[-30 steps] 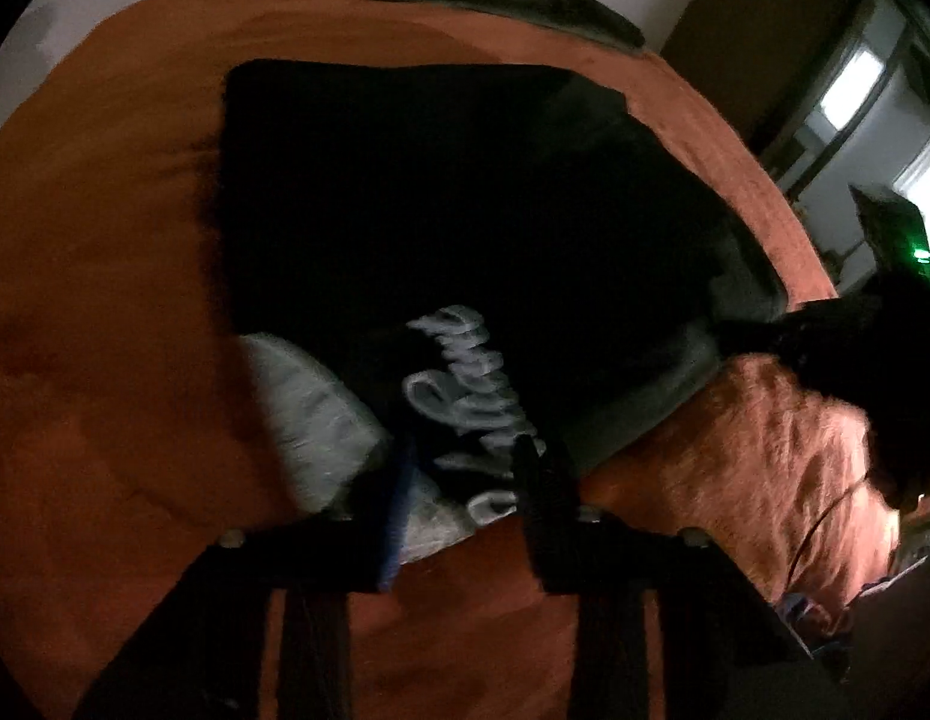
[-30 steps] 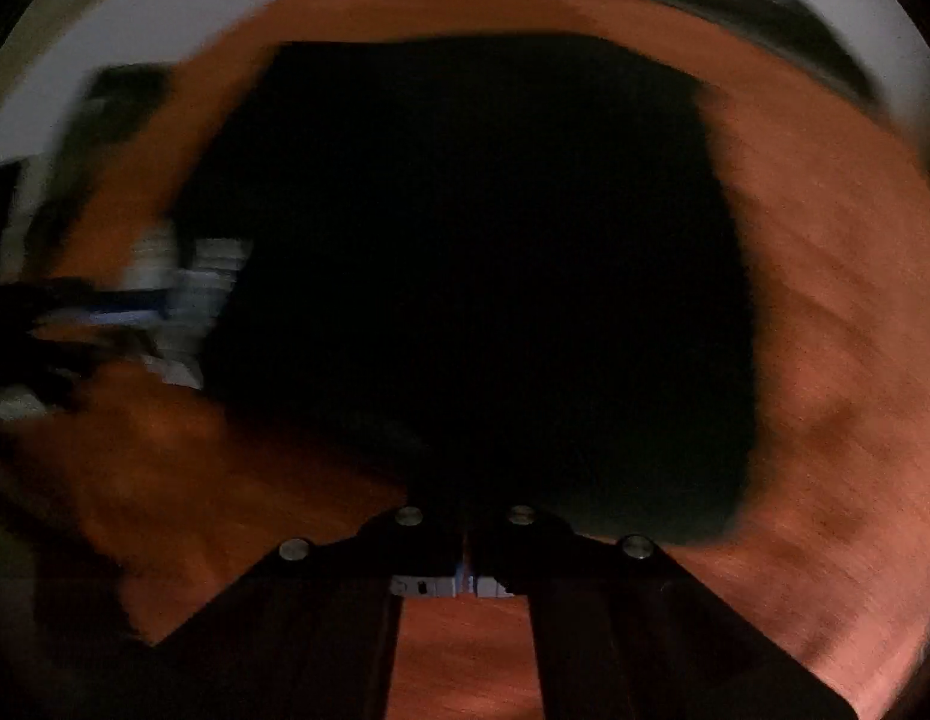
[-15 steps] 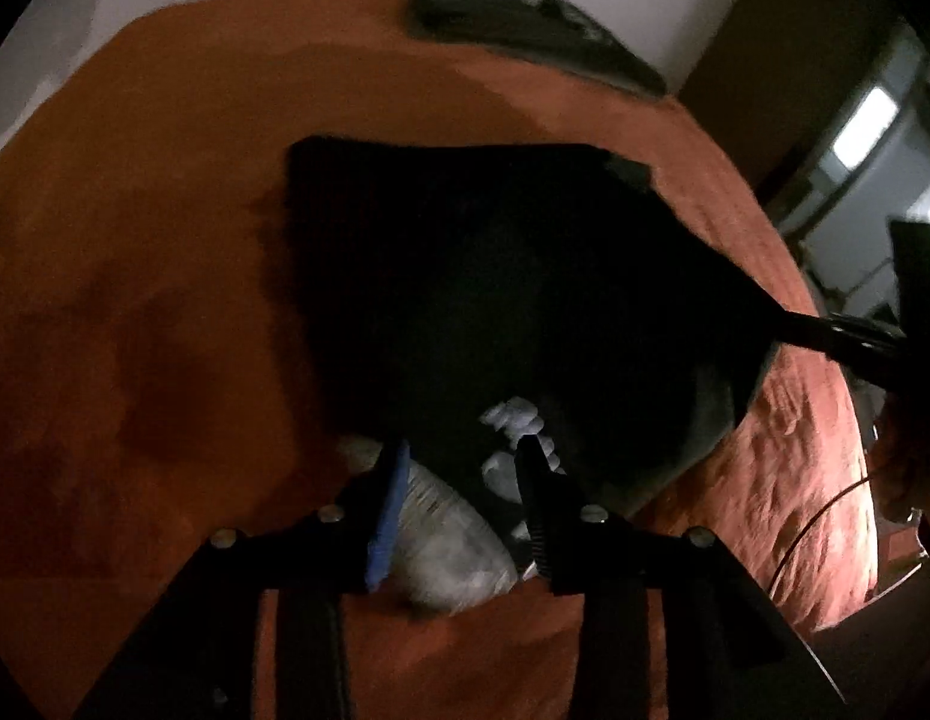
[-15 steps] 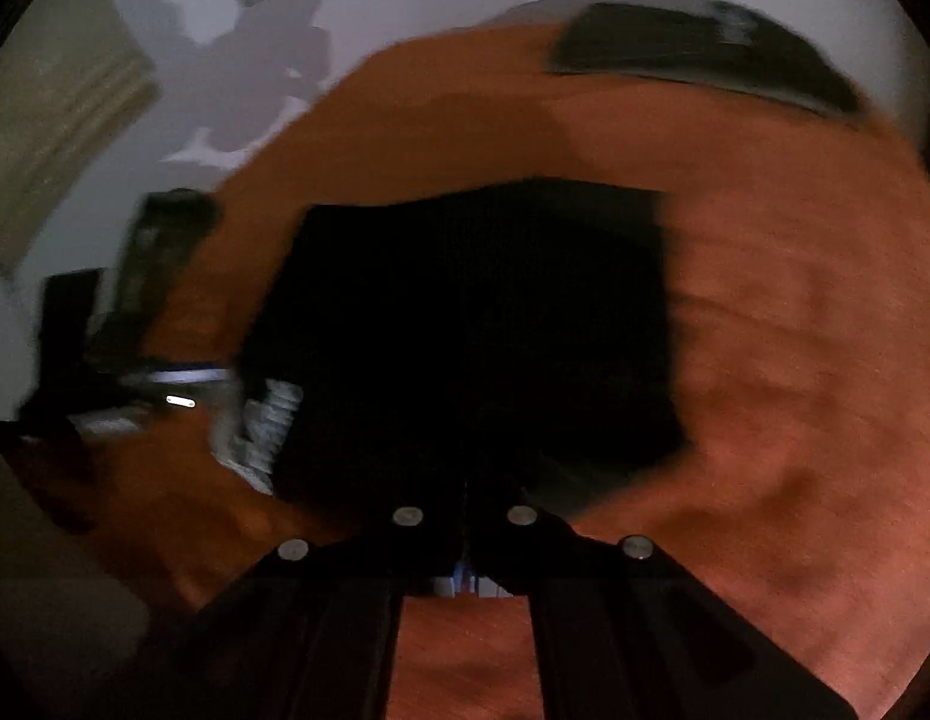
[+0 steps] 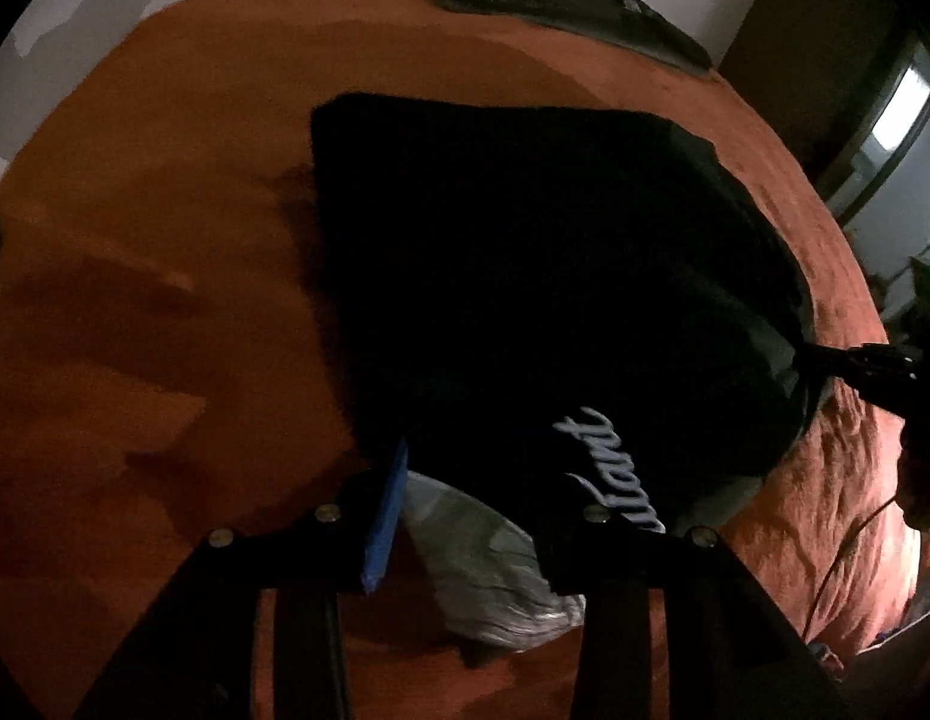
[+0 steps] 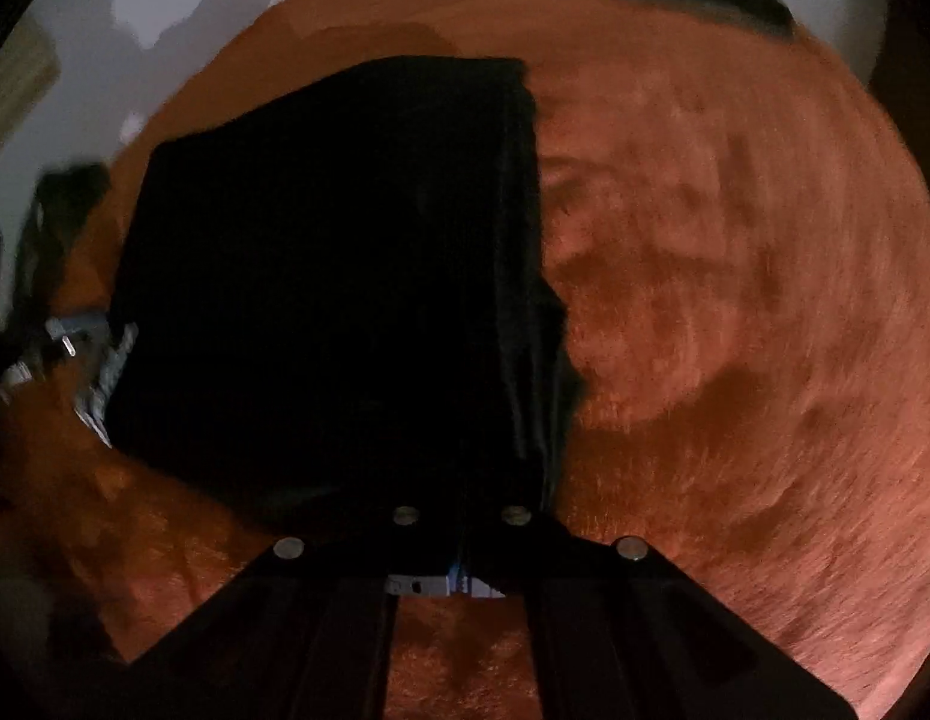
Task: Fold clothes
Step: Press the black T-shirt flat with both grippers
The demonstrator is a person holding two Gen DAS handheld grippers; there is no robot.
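A black garment [image 5: 525, 270] with white script lettering [image 5: 603, 468] lies on an orange bedspread [image 5: 165, 240]. A pale grey piece of cloth [image 5: 495, 570] sticks out from under its near edge. My left gripper [image 5: 489, 498] hangs just above that edge with its jaws apart. The grey cloth and the black hem lie between the fingers, and the pads do not press on them. In the left wrist view, my right gripper [image 5: 825, 360] pinches the garment's right corner. In its own view the right gripper [image 6: 462, 516] is shut, with the black garment [image 6: 345, 270] drawn up into its tips.
A dark flat cushion [image 5: 555, 6] lies at the far edge of the bed by a white wall. Bare bedspread [image 6: 735, 300] spreads wide to the right of the garment. A doorway and clutter [image 5: 897, 120] stand beyond the bed's right side.
My left gripper's jaws have widened and it has drawn back from the garment. The white lettering, partly covered half a second ago, shows again. The right gripper has kept its pinch on the corner.
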